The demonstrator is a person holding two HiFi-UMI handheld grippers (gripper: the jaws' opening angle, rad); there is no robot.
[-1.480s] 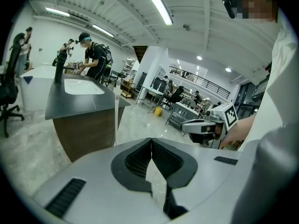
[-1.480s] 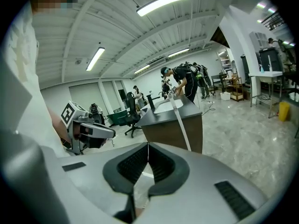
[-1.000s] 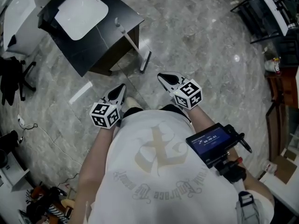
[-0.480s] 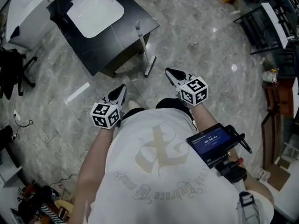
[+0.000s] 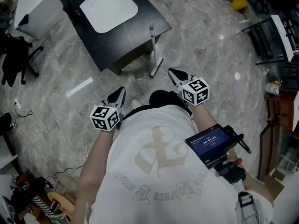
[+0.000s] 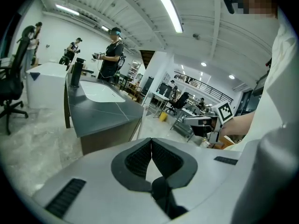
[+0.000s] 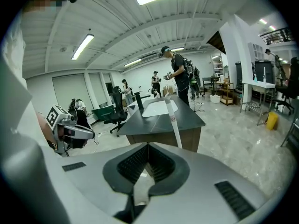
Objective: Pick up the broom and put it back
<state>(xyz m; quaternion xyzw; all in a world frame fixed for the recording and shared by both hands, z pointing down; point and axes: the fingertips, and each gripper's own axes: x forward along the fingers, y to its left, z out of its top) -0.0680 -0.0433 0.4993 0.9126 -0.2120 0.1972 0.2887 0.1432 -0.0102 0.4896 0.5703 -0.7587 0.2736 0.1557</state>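
**Approach to the broom — nothing picked up yet**

You are at the reach step, before any grasp. The left gripper (image 6: 151, 143) has its jaws pressed together with nothing between them, and the right gripper (image 7: 147, 148) is clenched and empty too. Both are held low in front of you, angled down toward the floor.

The white-handled broom (image 5: 153, 45) stands nearly upright, leaning against the near corner of the dark grey rectangular table (image 5: 152, 17). Its narrow head seems to sit on the floor just beside the table's base, though it is too small in the head view to be sure. It is nearer your right gripper than your left, but well apart from both.

Judging from this, the next move calls for parting the right jaws, bringing them around the handle somewhere along its middle, and closing before you lift — the handle is thin and free to slide along the table edge if nudged.

The floor is pale grey marbled tile (image 5: 205, 45), glossy with light spots. A white rounded panel (image 5: 108, 7) lies on the tabletop. Around you are black office chairs, black racks, loose cables and other people under strip lights.
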